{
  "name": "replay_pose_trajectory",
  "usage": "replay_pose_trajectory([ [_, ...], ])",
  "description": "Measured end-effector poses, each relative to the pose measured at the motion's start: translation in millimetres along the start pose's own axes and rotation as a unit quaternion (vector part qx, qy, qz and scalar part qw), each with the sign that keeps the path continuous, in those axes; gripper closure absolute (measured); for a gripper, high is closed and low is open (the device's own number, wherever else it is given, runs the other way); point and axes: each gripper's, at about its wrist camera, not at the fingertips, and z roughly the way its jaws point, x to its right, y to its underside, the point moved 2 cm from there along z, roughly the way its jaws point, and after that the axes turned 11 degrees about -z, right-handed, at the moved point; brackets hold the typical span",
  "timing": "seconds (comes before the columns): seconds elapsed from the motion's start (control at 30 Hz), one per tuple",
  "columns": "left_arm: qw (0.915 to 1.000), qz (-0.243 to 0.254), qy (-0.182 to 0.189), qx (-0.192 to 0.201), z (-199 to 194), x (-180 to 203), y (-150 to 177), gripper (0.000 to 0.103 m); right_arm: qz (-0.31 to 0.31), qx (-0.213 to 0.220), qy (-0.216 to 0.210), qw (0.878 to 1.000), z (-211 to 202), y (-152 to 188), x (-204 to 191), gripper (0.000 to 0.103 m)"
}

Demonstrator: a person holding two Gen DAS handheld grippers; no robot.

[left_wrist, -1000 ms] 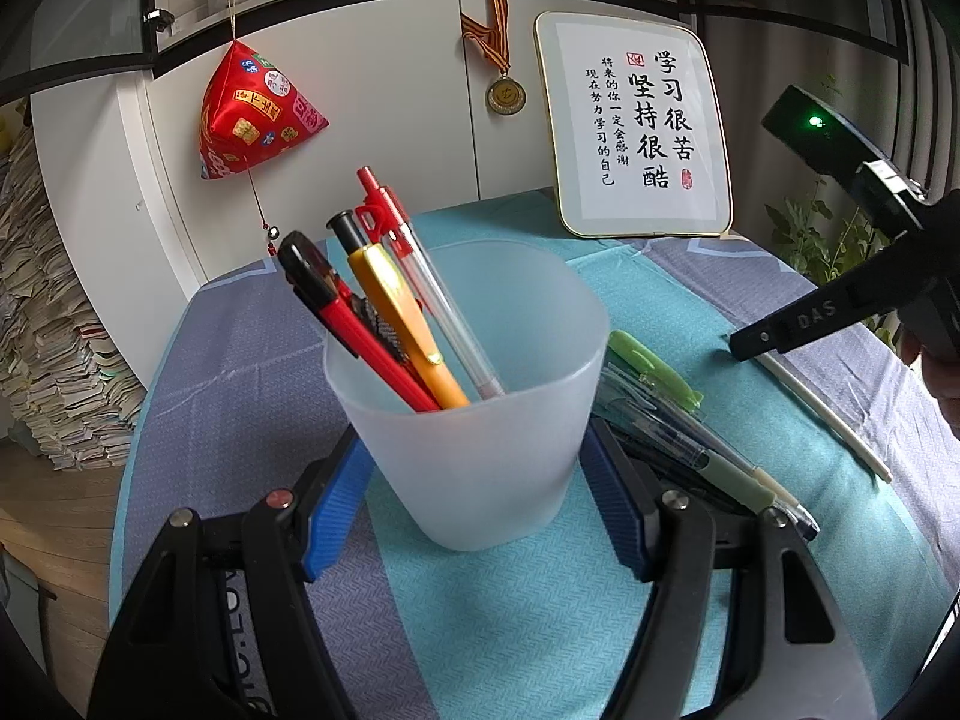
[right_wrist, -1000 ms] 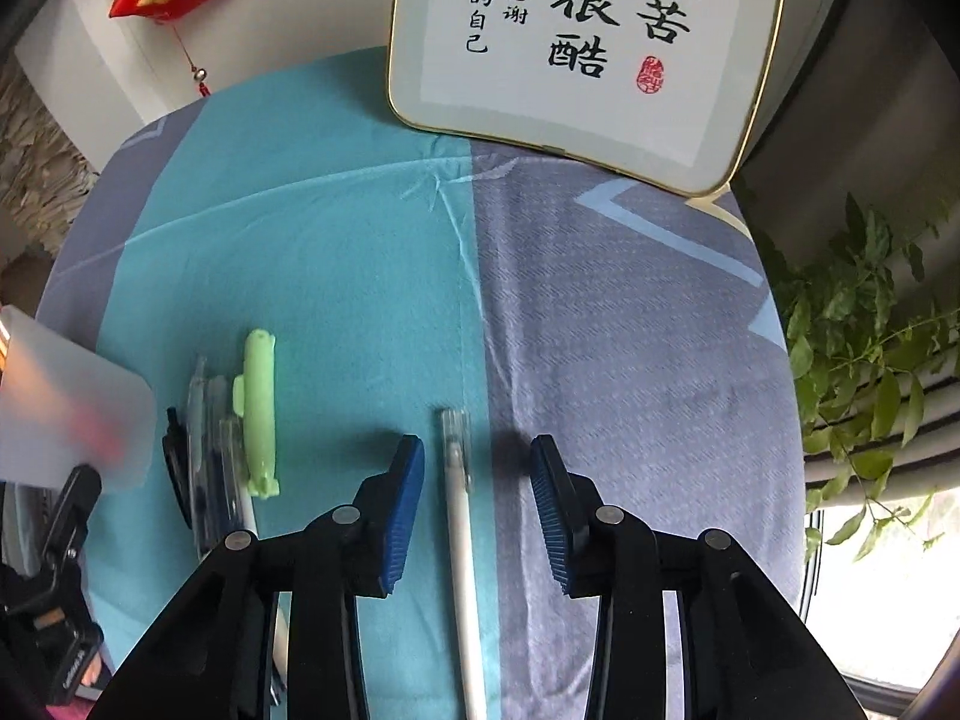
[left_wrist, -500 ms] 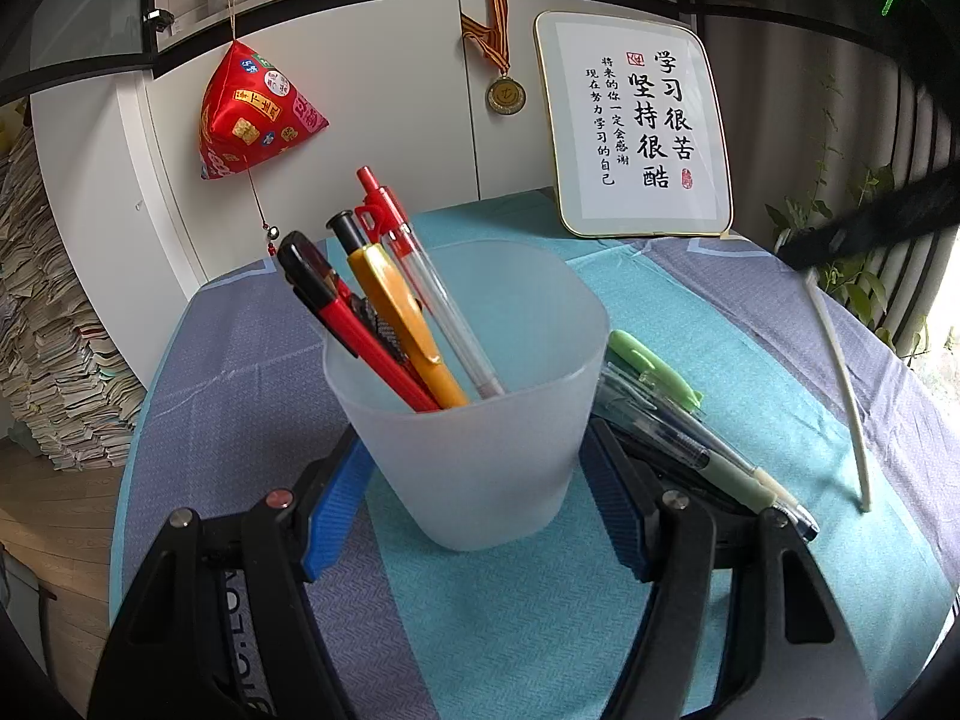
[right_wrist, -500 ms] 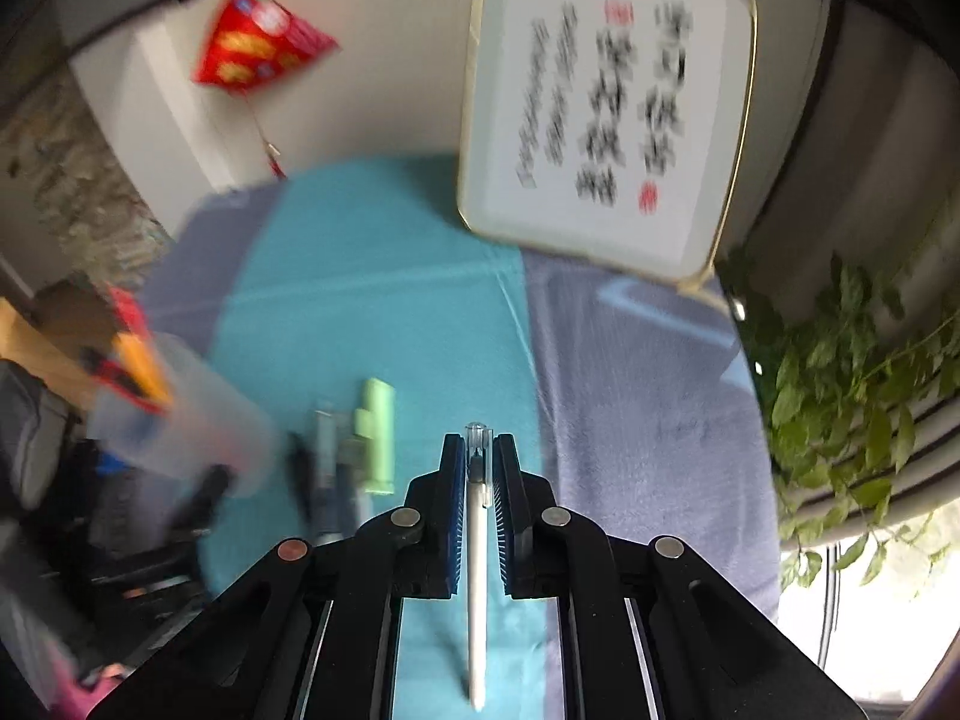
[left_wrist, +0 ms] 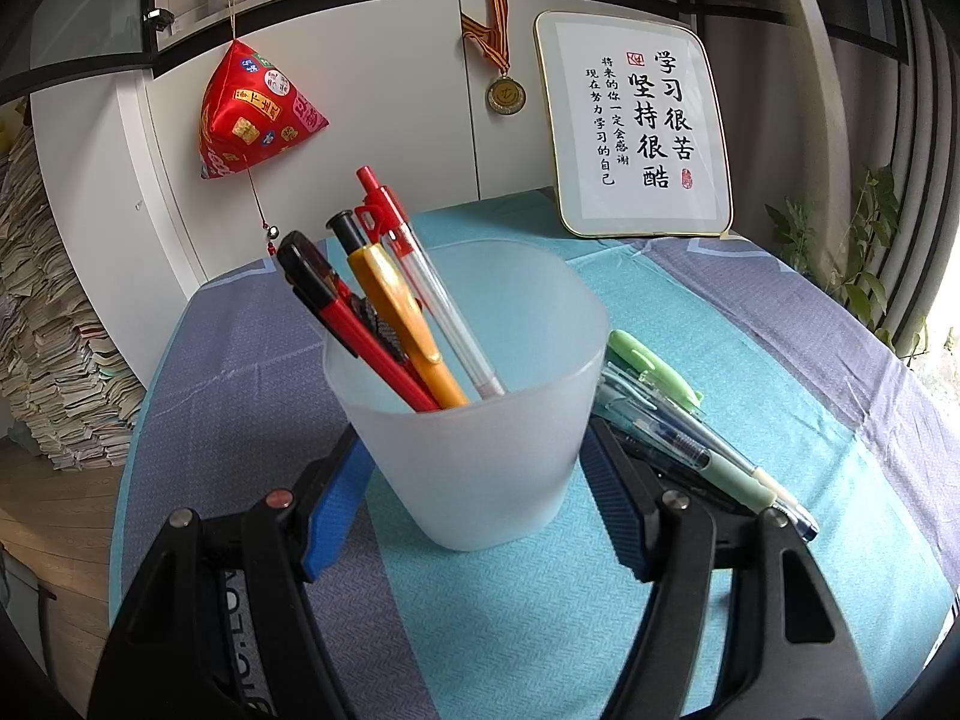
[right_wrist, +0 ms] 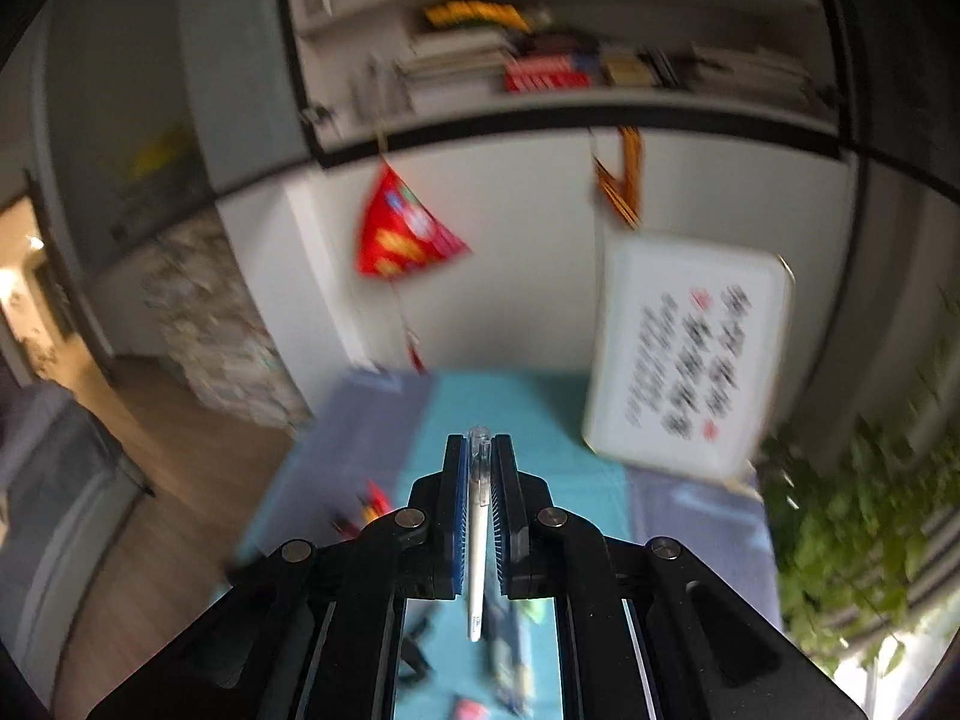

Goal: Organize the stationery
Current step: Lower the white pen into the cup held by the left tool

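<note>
Hidden: the right wrist view is smeared by motion blur; the bench (right_wrist: 528,420) below shows only as teal and grey cloth, and the things lying on it there are too blurred to name.
Cut off: the lower end of the white pen (right_wrist: 478,534) hangs past the pads (its tip is hard to make out).
Right tool (right_wrist: 478,450): pressed together on the white pen, which runs lengthwise between the blue pads, its clear cap just past their tips.
Left tool (left_wrist: 474,480): its blue pads pinch the frosted cup (left_wrist: 474,420) on both sides; the cup stands upright on the bench.
Cup contents: red, orange and clear pens (left_wrist: 384,312) lean toward its left rim.
Loose pens (left_wrist: 678,420): a bundle lies just right of the cup, partly behind the left tool's right finger.
Open room: bare cloth right of the bundle, up to the framed calligraphy (left_wrist: 636,126) at the far edge.
</note>
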Motion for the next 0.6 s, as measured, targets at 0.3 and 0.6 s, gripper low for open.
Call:
replay_pose_trajectory([
  [0.3,1.0000,0.000,0.000,-0.001,0.2,-0.1,0.0,0.034,-0.013,0.029,-0.029,0.999,50.7,-15.2,-32.4,0.095],
  [0.6,1.0000,0.000,0.000,-0.003,2.8,0.3,0.4,0.034,-0.028,-0.033,-0.048,0.998,88.3,22.7,-37.0,0.095],
])
